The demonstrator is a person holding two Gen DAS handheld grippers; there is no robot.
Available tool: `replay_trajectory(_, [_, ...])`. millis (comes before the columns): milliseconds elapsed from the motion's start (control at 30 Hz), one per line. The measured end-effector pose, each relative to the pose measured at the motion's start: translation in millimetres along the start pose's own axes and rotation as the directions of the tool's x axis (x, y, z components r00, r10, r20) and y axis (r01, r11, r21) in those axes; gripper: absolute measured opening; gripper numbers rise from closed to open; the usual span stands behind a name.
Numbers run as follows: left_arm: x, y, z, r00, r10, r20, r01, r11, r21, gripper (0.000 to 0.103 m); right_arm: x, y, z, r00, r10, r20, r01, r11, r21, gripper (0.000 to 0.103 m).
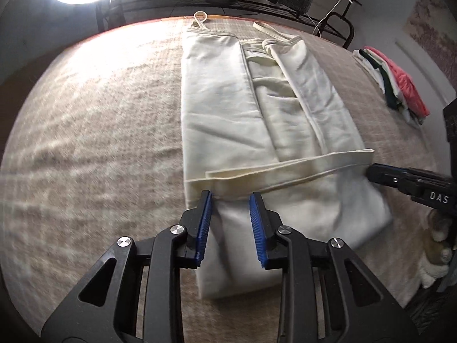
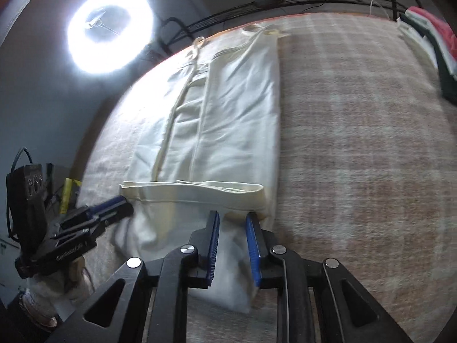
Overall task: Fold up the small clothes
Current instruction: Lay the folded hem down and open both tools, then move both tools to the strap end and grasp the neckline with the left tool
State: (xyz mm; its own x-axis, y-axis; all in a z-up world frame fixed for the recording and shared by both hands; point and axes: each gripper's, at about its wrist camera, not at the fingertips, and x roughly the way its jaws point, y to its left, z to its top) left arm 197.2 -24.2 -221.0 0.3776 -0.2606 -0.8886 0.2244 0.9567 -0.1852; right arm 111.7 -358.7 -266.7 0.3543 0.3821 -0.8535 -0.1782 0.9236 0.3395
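A cream garment (image 1: 245,108) lies lengthwise on the plaid cloth, its sides folded inward and straps at the far end. It also shows in the right wrist view (image 2: 228,120). A cream band (image 1: 285,168) crosses its near part. My left gripper (image 1: 230,200) is open, its blue pads either side of the near left hem. My right gripper (image 2: 232,220) is open over the near right hem; it also shows in the left wrist view (image 1: 405,180) at the garment's right edge. The left gripper shows in the right wrist view (image 2: 111,203).
A stack of folded clothes (image 1: 397,85), pink on top, sits at the far right; it also shows in the right wrist view (image 2: 431,40). A ring light (image 2: 108,37) glares beyond the far left. A black metal rack (image 1: 285,5) stands behind the table.
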Motion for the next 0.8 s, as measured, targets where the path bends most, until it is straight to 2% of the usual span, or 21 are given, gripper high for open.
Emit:
replay_trajectory(100, [0, 2, 5, 1.000, 0.025, 0.011, -0.025, 1.000, 0.010, 0.027, -3, -1, -1, 0.998, -0.069, -0.002, 0.069, 0.997, -0.029, 0.025])
replay_trajectory(300, [-9, 11, 28, 0.998, 0.013, 0.056, -0.011, 1.000, -0.021, 0.027, -17, -6, 4, 0.998, -0.053, 0.021, 0.054, 0.997, -0.054, 0.029])
replay_trajectory(433, [-10, 20, 45, 0.997, -0.013, 0.071, 0.017, 0.998, -0.058, 0.027, -29, 1, 11, 0.996, -0.033, 0.081, 0.042, 0.993, -0.107, 0.043])
replay_trajectory(600, [-5, 32, 73, 0.996, -0.030, 0.088, 0.035, 0.997, -0.065, 0.027, -33, 3, 31, 0.991, -0.033, 0.129, 0.051, 0.990, -0.135, 0.043])
replay_trajectory(667, [0, 41, 84, 0.995, -0.047, 0.093, 0.056, 0.994, -0.094, 0.027, -30, 2, 42, 0.992, -0.028, 0.121, 0.045, 0.990, -0.136, 0.051])
replay_trajectory(700, [3, 47, 91, 0.994, -0.061, 0.095, 0.073, 0.990, -0.122, 0.027, -27, -1, 50, 0.993, -0.021, 0.115, 0.036, 0.991, -0.131, 0.059])
replay_trajectory(800, [16, 67, 110, 0.990, -0.102, 0.095, 0.119, 0.973, -0.198, 0.028, -20, -10, 71, 0.992, -0.015, 0.121, 0.027, 0.995, -0.098, 0.061])
